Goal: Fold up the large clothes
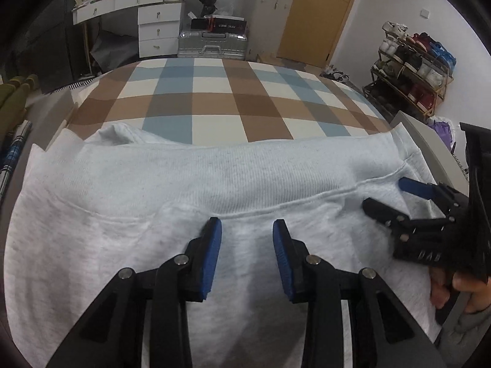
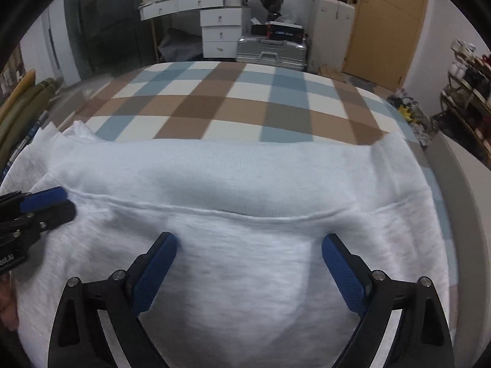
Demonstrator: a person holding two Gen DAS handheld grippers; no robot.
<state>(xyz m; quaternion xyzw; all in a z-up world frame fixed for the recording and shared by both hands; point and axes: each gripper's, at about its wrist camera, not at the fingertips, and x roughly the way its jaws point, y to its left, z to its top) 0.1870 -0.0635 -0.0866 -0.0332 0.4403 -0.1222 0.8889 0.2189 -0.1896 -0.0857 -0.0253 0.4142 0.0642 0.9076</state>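
Mostly shared: both wrist views look across a pale grey sweatshirt (image 1: 233, 184) spread on the near part of a bed with a checked cover (image 1: 214, 98), its ribbed hem band toward the far side and a seam running left to right.
Left gripper (image 1: 247, 227): its blue pads stand a narrow gap apart over the fabric just near of the seam; nothing is pinched between them.
Right gripper (image 2: 249, 242): its fingers are spread wide over the sweatshirt's middle, nothing between them.
Left view only: the right gripper enters from the right edge with its jaws apart, and part of a hand (image 1: 451, 285) shows behind it; a shoe rack (image 1: 411, 70) stands at the far right.
Right view only: the left gripper shows at the left edge, seemingly narrow there, resting close to the cloth by the seam; dark glass doors (image 2: 101, 24) stand at the far left.
Both views, far side: white drawers (image 1: 156, 27), a silver suitcase (image 1: 211, 46) and a wooden door (image 1: 319, 12).
Sharpness: the right view is blurred.
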